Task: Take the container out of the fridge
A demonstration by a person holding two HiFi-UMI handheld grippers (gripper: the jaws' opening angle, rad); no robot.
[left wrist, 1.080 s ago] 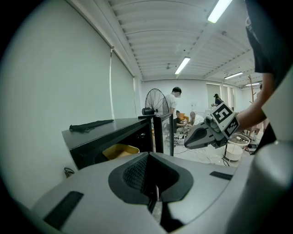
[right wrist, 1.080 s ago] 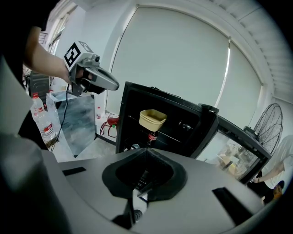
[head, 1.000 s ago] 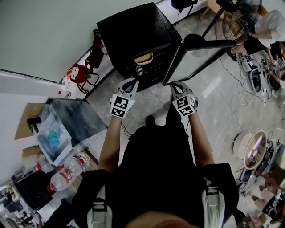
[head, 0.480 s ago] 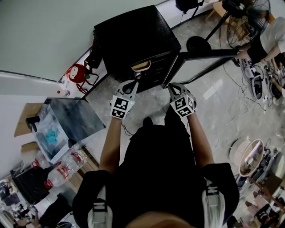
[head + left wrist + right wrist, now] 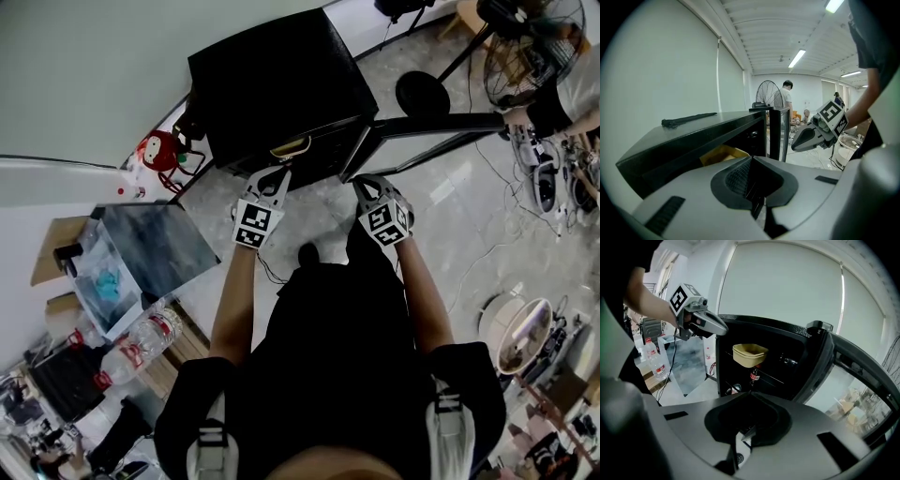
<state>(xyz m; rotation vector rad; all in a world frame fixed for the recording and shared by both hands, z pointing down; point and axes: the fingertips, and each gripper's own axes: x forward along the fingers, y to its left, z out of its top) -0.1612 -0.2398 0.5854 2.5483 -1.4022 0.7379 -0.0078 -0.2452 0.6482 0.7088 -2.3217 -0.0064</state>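
Beyond the left hand-held gripper [image 5: 279, 177], the container [image 5: 289, 148] sits shelved.

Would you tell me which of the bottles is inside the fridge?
The dark, red-labelled bottle just below the beige container; the clear water bottles are outside, at the left.

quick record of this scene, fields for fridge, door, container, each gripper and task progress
fridge: black fridge on the floor by the wall
door: door swung open
container: yellow container on the upper shelf inside, untouched
below it: bottle with a red label
left gripper: left gripper in front of the opening, fingers together, empty
right gripper: right gripper near the door, fingers together, empty
progress: container not yet taken out
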